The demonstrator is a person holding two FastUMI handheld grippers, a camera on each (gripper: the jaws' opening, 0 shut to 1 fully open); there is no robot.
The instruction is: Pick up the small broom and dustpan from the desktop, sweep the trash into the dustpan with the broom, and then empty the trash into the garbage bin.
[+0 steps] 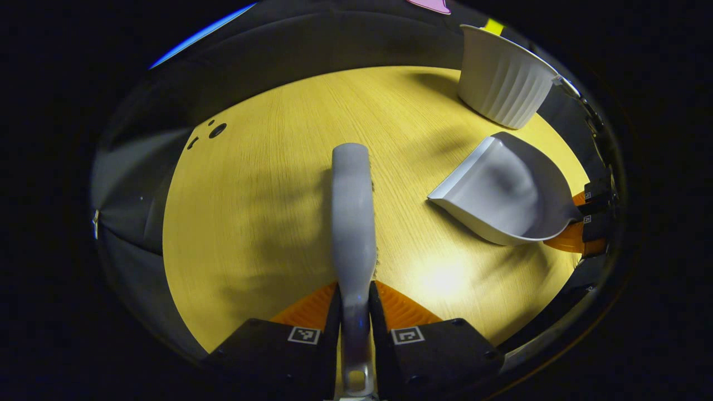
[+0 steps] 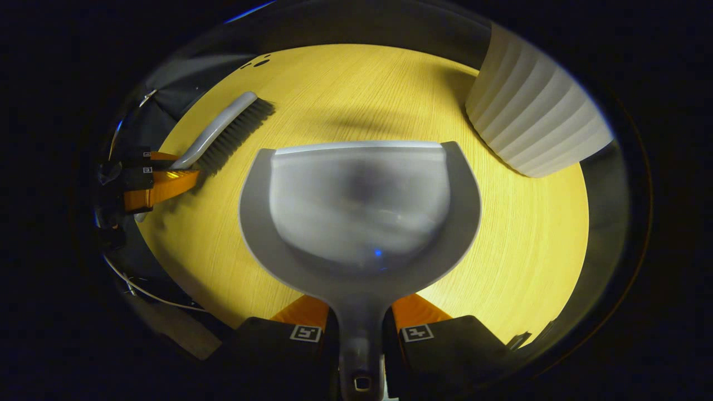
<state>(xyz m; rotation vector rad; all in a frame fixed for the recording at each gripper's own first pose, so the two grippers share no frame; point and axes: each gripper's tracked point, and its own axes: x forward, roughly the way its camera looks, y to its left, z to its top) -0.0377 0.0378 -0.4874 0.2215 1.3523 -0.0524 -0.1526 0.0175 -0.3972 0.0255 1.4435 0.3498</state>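
In the left gripper view my left gripper (image 1: pixel 354 303) is shut on the grey handle of the small broom (image 1: pixel 353 223), which points away over the wooden desktop (image 1: pixel 262 184). The grey dustpan (image 1: pixel 504 192) hangs to the right, held at its handle by the other gripper (image 1: pixel 593 220). In the right gripper view my right gripper (image 2: pixel 359 320) is shut on the dustpan's handle; the dustpan (image 2: pixel 359 206) faces forward and its scoop looks empty. At far left the broom (image 2: pixel 225 131) shows its dark bristles, gripped by the left gripper (image 2: pixel 153 181). No trash can be made out on the desktop.
A white ribbed garbage bin (image 1: pixel 501 83) stands at the far right of the desktop; it appears in the right gripper view as the bin (image 2: pixel 535 117) just right of the dustpan. Small dark holes (image 1: pixel 214 131) mark the desktop's far left. Grey wall surrounds the table.
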